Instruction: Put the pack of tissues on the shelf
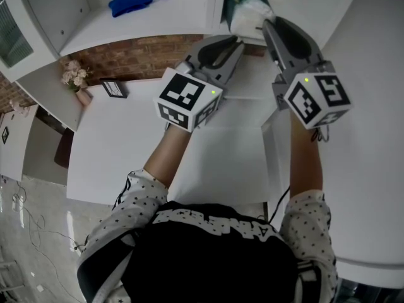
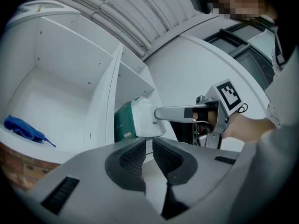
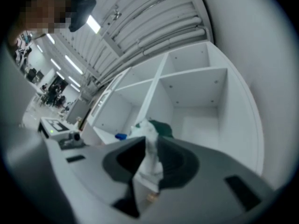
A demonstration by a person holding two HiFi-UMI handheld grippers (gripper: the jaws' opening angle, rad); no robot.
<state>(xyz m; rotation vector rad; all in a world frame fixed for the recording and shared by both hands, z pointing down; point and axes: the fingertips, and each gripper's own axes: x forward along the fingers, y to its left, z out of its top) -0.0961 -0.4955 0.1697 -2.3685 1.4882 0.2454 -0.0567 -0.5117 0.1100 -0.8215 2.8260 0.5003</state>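
Observation:
The pack of tissues [image 1: 245, 8], green with a white crumpled end, is at the mouth of the shelf compartment just right of the vertical divider [image 1: 218, 4]. My right gripper [image 1: 266, 25] is shut on its white end; in the right gripper view the white wrapping [image 3: 150, 141] is pinched between the pads. The left gripper view shows the pack [image 2: 133, 119] with the right gripper's finger [image 2: 175, 112] against it. I cannot tell whether the pack rests on the board. My left gripper [image 1: 236, 40] hovers just below and left of it, jaws together with nothing in them [image 2: 148, 149].
A blue cloth [image 1: 131, 3] lies in the compartment left of the divider. Below the shelf board [image 1: 158, 27] is a brick wall, then a white table [image 1: 126, 156] with a small flower vase [image 1: 76, 81] and a picture frame [image 1: 115, 88] at its far left.

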